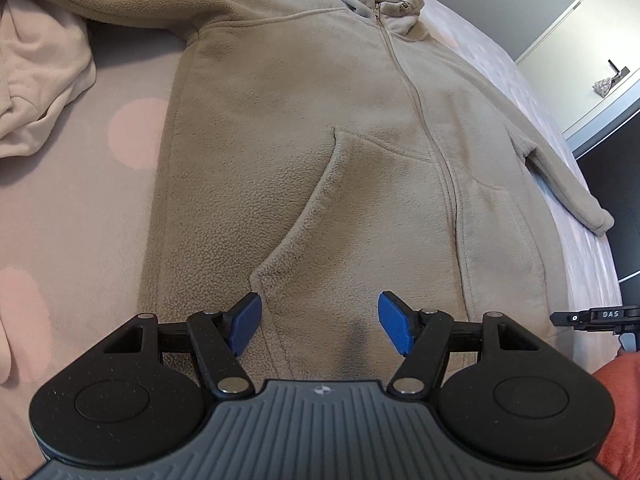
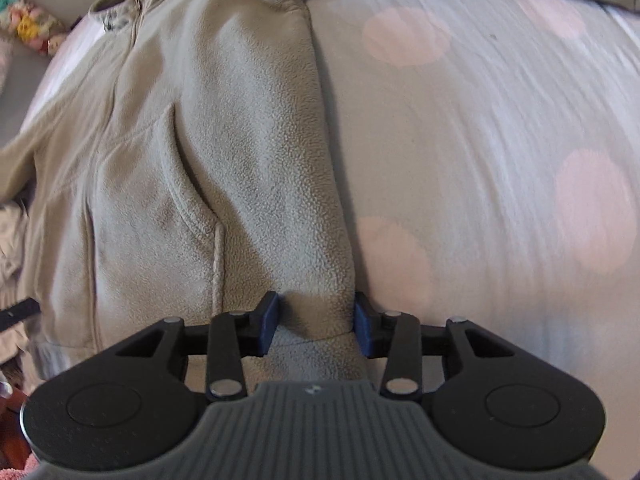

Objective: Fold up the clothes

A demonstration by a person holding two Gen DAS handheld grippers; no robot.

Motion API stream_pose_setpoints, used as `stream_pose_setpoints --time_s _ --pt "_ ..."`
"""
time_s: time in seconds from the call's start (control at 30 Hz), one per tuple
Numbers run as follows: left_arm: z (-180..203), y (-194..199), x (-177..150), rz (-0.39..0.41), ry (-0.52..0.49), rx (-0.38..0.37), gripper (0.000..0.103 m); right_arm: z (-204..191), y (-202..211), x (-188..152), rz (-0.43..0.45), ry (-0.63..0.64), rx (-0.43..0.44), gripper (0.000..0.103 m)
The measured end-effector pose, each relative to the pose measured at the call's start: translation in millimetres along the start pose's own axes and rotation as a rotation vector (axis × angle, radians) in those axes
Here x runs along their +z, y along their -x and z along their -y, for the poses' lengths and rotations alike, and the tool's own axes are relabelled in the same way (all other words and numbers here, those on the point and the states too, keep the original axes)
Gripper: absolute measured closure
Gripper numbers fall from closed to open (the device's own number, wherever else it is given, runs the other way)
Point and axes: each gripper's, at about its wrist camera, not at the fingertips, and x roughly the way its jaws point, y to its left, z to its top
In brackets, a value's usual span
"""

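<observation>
Lying flat on the dotted bed, the fleece jacket waits. Left tongs hover wide; right tongs straddle its corner, unpinched. Next: pinch, then fold.

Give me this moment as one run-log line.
item: beige fleece zip hoodie flat on dotted bedsheet | left gripper open above hem | right gripper open around hem corner
</observation>
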Motion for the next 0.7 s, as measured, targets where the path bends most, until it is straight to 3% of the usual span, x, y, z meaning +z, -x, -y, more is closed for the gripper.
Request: stream_pose_setpoints --time_s 0.13,0.23,0.3,0.37,0.43,0.6,0.7 --pt "3.5 -1.7 -1.0 -0.002 -0.020 0.021 0.040 8.3 1.4 -10.4 0.030 -0.035 0.038 0.063" --pt "3.2 -5.7 1.7 -0.007 -0.016 0.035 0.040 6.6 2.3 -15.4 0.041 -0.038 0.030 0.072" --pt "2.0 -6.7 4.1 -0.003 -0.002 0.044 0.040 -0.2 8.8 -14.3 0.034 0.004 0.038 0.085" --pt "1.7 -5.1 4.4 0.009 0.001 0.047 0.040 -12.2 16.9 -13.4 -0.006 0.090 0.070 0.086" --pt "1.5 -4.5 4.1 0.015 0.000 0.051 0.040 -11.1 22.9 -10.4 -0.045 0.099 0.078 0.087" --pt "-1.0 -5.1 4.5 0.014 0.004 0.051 0.040 -10.1 3.8 -15.8 -0.104 0.099 -0.008 0.087" --pt "-7.5 -1.9 4.6 0.027 0.036 0.040 0.040 -3.5 -1.5 -17.0 -0.098 0.075 0.008 0.087"
